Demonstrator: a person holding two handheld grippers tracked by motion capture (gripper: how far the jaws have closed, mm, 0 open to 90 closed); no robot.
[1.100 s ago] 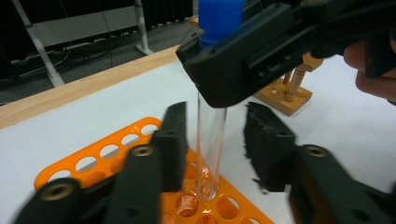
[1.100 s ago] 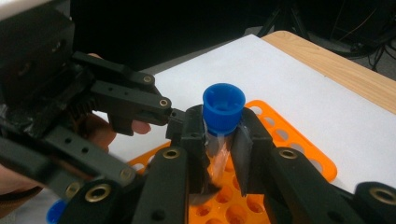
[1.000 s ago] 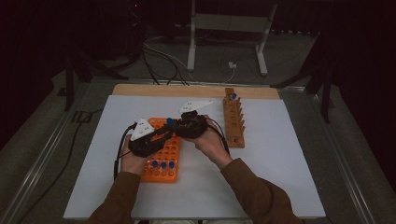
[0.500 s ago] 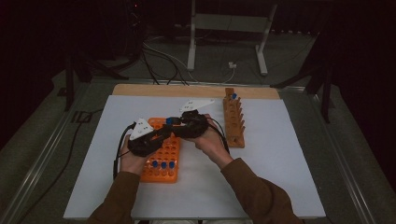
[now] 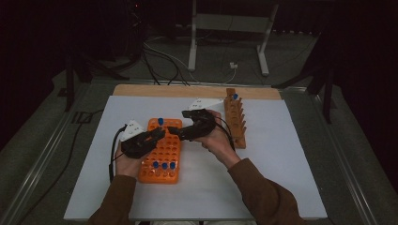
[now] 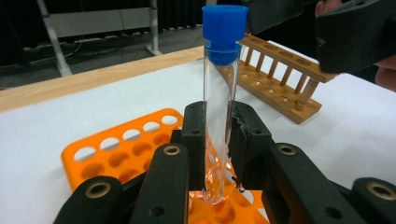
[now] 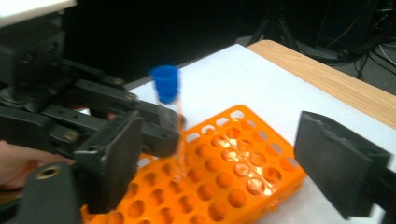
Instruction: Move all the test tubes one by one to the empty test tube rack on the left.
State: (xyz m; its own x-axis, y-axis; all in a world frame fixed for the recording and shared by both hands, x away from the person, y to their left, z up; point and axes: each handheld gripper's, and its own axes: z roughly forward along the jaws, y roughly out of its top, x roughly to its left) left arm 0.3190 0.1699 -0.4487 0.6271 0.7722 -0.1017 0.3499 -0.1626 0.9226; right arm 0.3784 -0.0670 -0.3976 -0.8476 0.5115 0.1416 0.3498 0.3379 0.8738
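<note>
A clear test tube with a blue cap [image 6: 219,93] stands upright in my left gripper [image 6: 217,126], whose jaws are shut on its lower half. Its bottom end hangs just above the orange tube rack [image 6: 116,144]. In the high view the tube's cap [image 5: 160,121] sits over the rack's far end [image 5: 165,125], with the left gripper [image 5: 159,133] below it. My right gripper [image 7: 224,154] has just been opening. Its jaws now stand wide apart, and the tube [image 7: 168,116] is beyond them near the left jaw, untouched. In the high view the right gripper [image 5: 176,131] faces the left one.
Three blue-capped tubes [image 5: 163,165] stand in the orange rack's near rows. A wooden rack [image 5: 234,117] lies to the right with one blue-capped tube [image 5: 235,96] at its far end. Both racks rest on a white sheet [image 5: 281,178] over the table.
The right gripper's jaws have spread apart. Both hands stay almost where they were, and the left gripper keeps its hold on the tube.
</note>
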